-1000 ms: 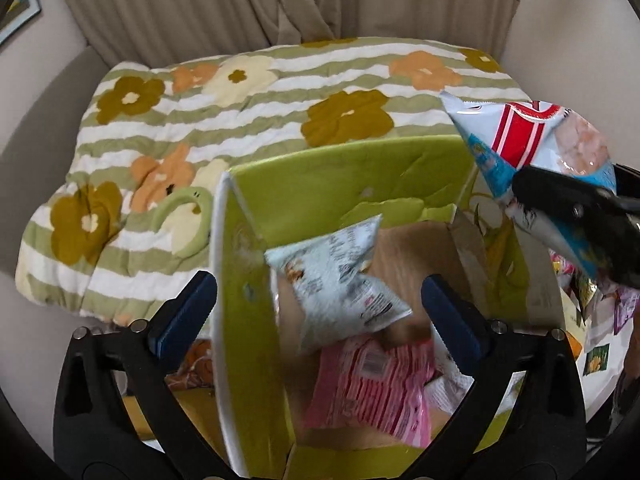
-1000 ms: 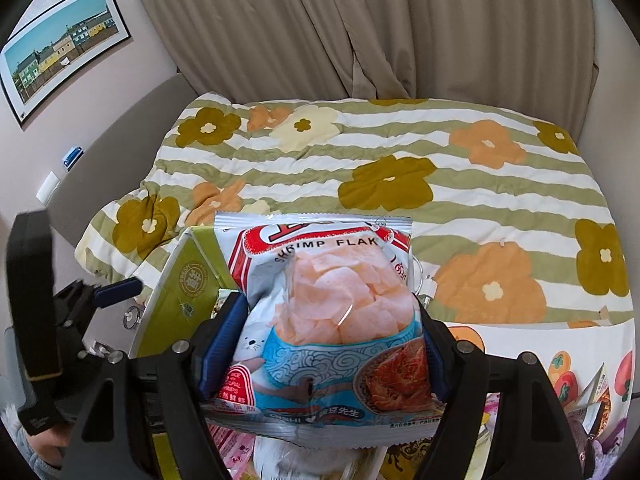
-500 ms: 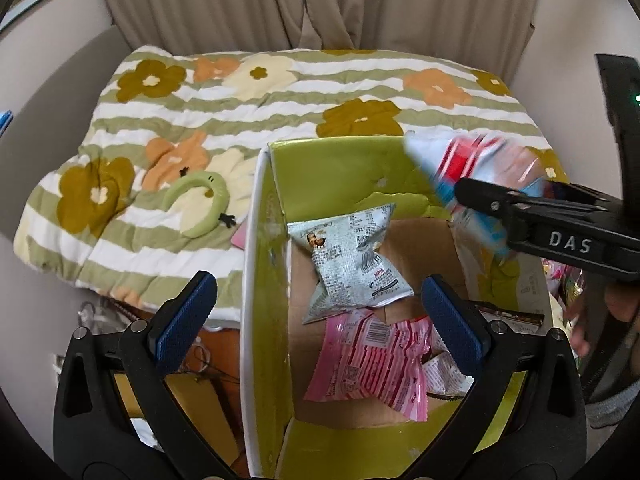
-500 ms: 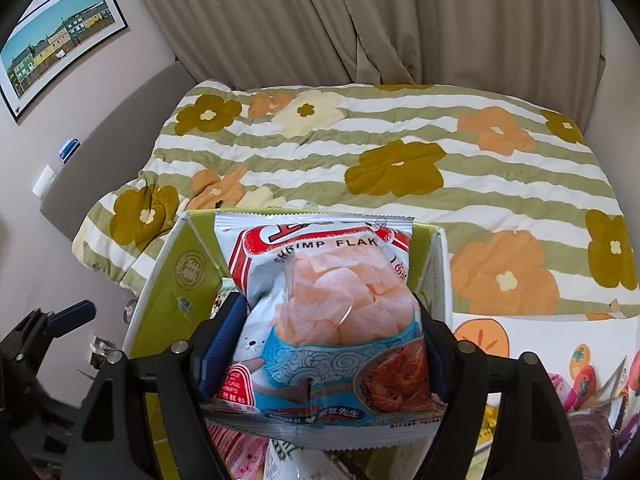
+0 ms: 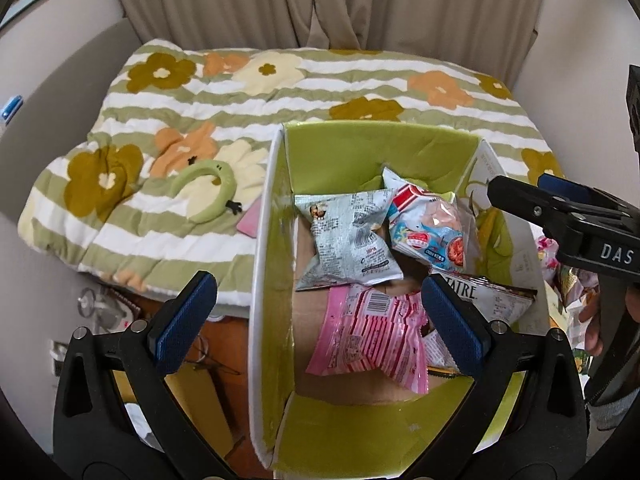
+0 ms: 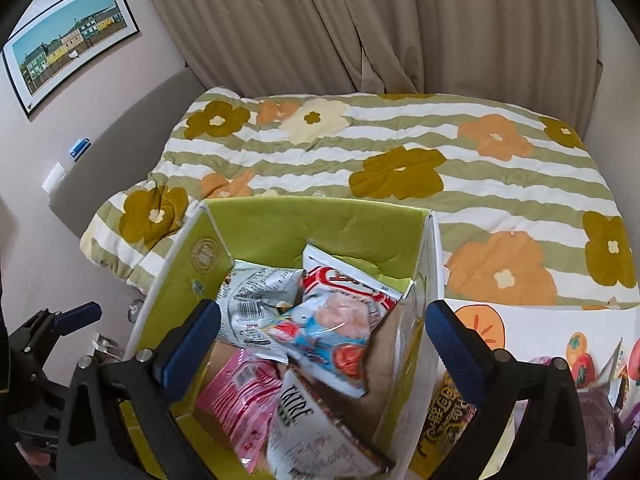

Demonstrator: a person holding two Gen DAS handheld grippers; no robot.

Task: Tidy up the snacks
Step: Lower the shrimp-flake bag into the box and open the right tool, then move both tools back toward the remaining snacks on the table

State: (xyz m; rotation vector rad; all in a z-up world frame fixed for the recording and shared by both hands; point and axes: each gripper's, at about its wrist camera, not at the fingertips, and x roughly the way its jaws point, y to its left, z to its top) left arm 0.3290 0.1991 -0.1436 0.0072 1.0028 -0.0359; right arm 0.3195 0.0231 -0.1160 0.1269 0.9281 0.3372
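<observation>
Green box (image 5: 360,148) sits at foot of bed, open top, w/ snack bags inside. Shrimp bag (image 5: 428,228) lies loose in box, far right area, tilted, leaning on grey bag (image 5: 352,244) beside it on left. Same in right wrist view: shrimp bag (image 6: 332,328) down in box (image 6: 288,220), overlapping grey bag (image 6: 256,300). Pink bag (image 5: 368,332) lies flat on box floor nearer cam, below grey bag. Silver bag w/ big black lettering (image 6: 316,436) near right wall of box, partly over pink bag (image 6: 236,396).

Right gripper (image 6: 322,336) above box, jaws opening, spread wide, nothing pressed between pads; shrimp bag visible in gap but lying free below. In left wrist view, right gripper (image 5: 544,200) at right edge over box wall, seen side-on, w/ part of hand (image 5: 596,320) behind it.

Left gripper (image 5: 316,320) also released, jaws wide, holding nothing; left pad outside box's left wall, right pad over box interior. Left gripper (image 6: 68,316) seen low left in right wrist view, off to side of box.

Bed quilt (image 6: 400,160) striped green/white w/ flowers. Green ring-shaped plush (image 5: 208,188) on quilt left of box, small pink item (image 5: 250,220) just beside box wall. More snack packs (image 6: 448,412) outside box at right, on fruit-print sheet (image 6: 532,328). Curtain (image 6: 360,20) behind bed, framed pic (image 6: 68,36) on left wall.
</observation>
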